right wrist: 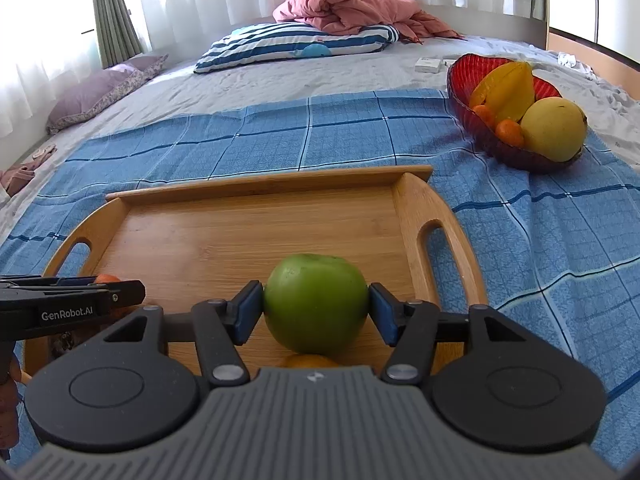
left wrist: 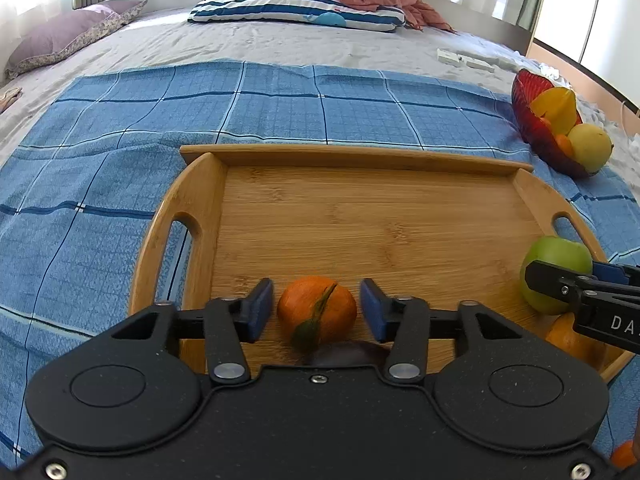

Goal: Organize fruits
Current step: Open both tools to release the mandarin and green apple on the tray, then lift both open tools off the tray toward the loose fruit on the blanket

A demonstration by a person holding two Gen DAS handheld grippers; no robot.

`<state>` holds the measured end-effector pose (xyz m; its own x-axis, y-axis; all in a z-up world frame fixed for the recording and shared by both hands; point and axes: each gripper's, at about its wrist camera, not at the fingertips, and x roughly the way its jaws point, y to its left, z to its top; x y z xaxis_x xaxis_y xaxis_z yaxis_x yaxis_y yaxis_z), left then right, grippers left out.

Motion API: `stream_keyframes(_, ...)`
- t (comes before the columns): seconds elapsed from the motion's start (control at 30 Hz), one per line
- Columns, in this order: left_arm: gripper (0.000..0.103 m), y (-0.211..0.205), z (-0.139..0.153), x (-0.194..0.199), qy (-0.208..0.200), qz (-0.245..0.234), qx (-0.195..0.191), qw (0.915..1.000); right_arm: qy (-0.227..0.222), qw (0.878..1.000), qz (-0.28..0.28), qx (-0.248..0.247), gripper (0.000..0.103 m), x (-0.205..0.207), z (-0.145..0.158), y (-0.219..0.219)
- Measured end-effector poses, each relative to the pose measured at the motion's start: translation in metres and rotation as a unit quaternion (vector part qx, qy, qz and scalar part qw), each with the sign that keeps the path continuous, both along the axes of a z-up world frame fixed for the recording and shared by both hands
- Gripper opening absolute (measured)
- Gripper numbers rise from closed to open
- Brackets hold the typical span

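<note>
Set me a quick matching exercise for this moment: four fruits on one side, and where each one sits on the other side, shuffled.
Things:
1. tangerine
2. green apple
3. star fruit
4. yellow pear

Places:
A. in the red bowl, at its near end
B. between the right gripper fingers, on the wooden tray
C. in the red bowl, behind the other fruit
D. between the left gripper fingers, not touched

Pairs: 1-D, 2-B, 3-C, 4-A

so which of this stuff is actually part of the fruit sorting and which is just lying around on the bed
Part of the job:
- tangerine between the left gripper pads, not touching
- green apple between the right gripper pads
- wooden tray
- red bowl with starfruit and yellow fruit

Lying about:
- striped pillow
- pink blanket
- purple pillow
- white boxes
</note>
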<state>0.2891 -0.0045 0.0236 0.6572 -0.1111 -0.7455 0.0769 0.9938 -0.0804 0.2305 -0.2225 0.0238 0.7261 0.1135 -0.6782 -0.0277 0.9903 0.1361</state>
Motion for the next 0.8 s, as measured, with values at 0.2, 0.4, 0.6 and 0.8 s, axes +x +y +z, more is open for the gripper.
stream_keyframes(0.2, 0.08, 0.003, 0.01, -0.012, -0.023, -0.006, -0.007, 0.9997, -0.019, 1.0, 0.0, -0.007, 0.083, -0.008, 0.01, -0.004)
stream_keyframes(0.4, 0.09, 0.005, 0.025, -0.035, -0.045, -0.016, -0.007, 0.9989, -0.044, 0.999, 0.003, 0.003, 0.091, -0.025, 0.021, -0.011)
stream_keyframes(0.6, 0.101, 0.01, 0.039, -0.068, -0.072, -0.031, -0.022, 0.9967, -0.072, 0.997, 0.007, 0.011, 0.1, -0.051, 0.028, -0.014)
stream_keyframes(0.8, 0.103, 0.011, 0.048, -0.1, -0.093, -0.041, -0.031, 0.9943, -0.12, 0.992, 0.019, -0.018, 0.103, -0.082, 0.034, -0.008)
